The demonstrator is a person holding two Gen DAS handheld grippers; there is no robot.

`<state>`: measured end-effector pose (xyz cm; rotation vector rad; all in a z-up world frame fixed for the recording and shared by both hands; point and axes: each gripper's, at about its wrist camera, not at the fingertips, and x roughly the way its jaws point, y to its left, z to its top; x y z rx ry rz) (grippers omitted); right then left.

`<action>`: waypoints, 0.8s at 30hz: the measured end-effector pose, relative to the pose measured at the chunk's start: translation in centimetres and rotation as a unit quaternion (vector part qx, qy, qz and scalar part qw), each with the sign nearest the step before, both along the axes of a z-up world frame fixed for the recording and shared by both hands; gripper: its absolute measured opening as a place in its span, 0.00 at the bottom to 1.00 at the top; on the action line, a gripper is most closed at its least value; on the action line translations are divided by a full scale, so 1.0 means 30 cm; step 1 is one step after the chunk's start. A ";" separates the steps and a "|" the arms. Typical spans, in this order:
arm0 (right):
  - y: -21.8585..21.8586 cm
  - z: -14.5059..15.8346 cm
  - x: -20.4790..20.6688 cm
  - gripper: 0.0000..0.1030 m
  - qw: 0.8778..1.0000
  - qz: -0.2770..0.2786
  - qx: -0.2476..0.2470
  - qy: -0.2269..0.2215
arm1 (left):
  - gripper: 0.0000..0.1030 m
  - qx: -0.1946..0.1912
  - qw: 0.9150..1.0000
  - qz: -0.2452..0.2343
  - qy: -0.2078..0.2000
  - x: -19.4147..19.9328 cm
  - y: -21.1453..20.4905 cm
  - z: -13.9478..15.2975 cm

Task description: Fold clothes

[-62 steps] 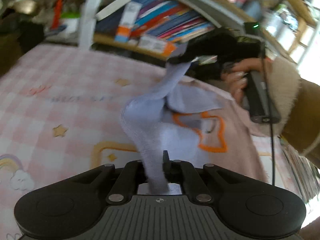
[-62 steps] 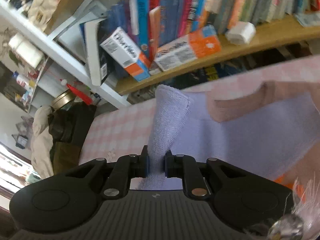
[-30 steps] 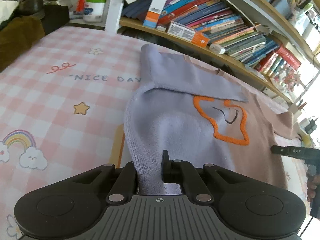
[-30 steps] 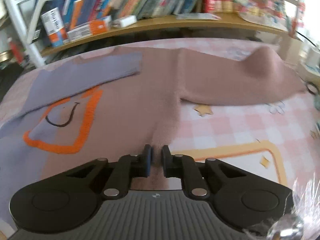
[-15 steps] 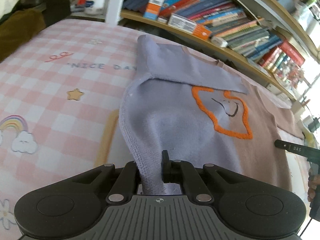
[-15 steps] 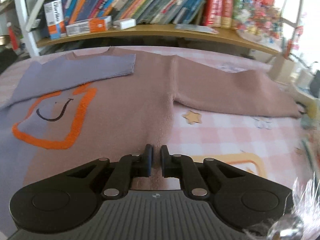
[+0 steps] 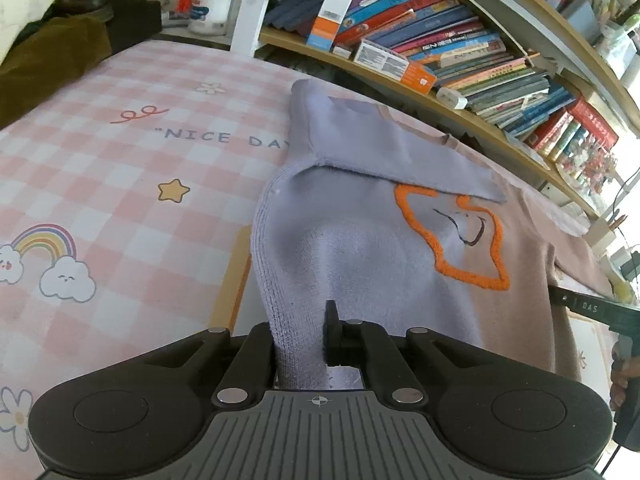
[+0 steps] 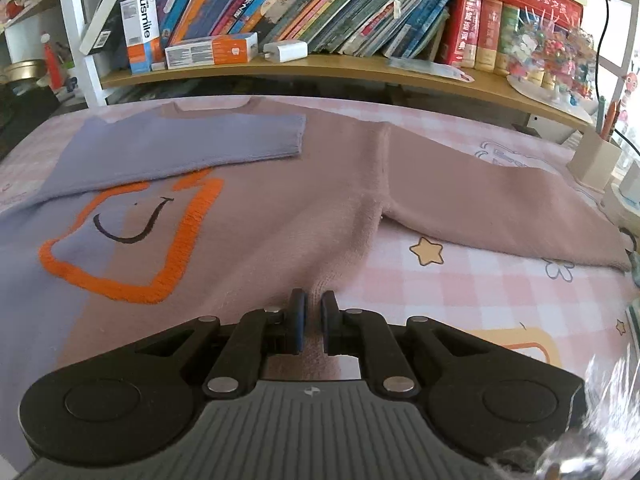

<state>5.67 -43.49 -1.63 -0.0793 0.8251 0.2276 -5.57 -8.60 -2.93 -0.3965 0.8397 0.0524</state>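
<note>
The knit sweater (image 8: 304, 200) lies flat on the checked pink surface (image 7: 120, 184), lilac sleeve (image 8: 192, 144) folded across its chest. It looks soft, limp and light, so hems suit gripping: the left tool (image 7: 300, 344) pinches the lilac hem corner, while the right tool (image 8: 313, 322) stands narrowed on the mauve hem.

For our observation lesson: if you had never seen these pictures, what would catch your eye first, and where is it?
First, the two-tone sweater, lilac and dusty pink, spread on the pink checked sheet, with an orange outlined smiling face on its chest. The lilac sleeve lies folded across the chest; the pink sleeve stretches out sideways. The left gripper pinches the lilac hem, and crowded bookshelves run behind.
</note>
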 end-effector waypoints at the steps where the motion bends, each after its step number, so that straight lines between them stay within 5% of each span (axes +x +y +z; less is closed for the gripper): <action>1: 0.001 0.000 0.002 0.08 1.000 0.001 0.000 0.000 | 0.03 0.001 1.000 0.000 0.000 -0.001 -0.004 0.000; 16: -0.059 0.008 -0.010 0.09 0.999 -0.012 0.033 0.024 | 0.08 -0.010 1.000 0.027 0.003 -0.021 0.015 0.001; 20: -0.117 0.015 -0.040 0.25 0.997 -0.029 0.051 0.044 | 0.20 -0.017 0.999 0.031 0.013 -0.034 0.024 0.000; 24: -0.146 0.020 -0.096 0.25 0.996 -0.022 0.071 0.058 | 0.22 -0.003 0.999 0.043 0.011 -0.049 0.032 0.028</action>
